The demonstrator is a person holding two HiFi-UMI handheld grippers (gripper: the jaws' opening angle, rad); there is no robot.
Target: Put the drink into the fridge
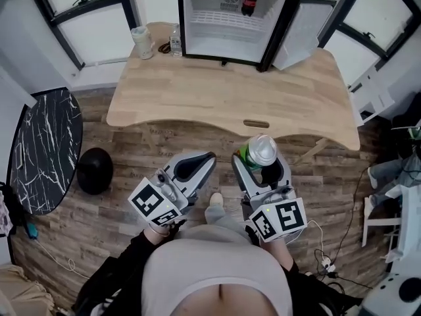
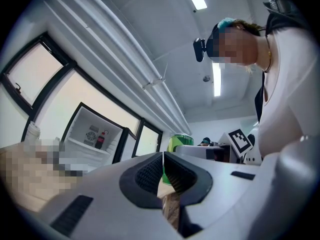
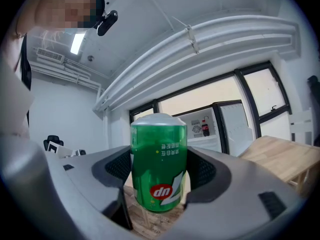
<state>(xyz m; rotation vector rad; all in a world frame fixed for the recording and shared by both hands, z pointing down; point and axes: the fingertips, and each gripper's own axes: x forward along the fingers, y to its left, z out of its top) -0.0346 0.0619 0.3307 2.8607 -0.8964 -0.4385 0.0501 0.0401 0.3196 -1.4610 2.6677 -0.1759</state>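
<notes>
My right gripper is shut on a green soda can, held over the wooden floor just short of the table's front edge. In the right gripper view the can stands between both black pads, its label upside down. My left gripper hangs beside it with its jaws shut and nothing held; the pads meet in the left gripper view. The small fridge stands open at the back of the wooden table, with a cola bottle on its upper shelf.
A cup and a small clear bottle stand left of the fridge. The fridge door swings out to the right. A black marbled round table and a black ball lie to the left on the floor.
</notes>
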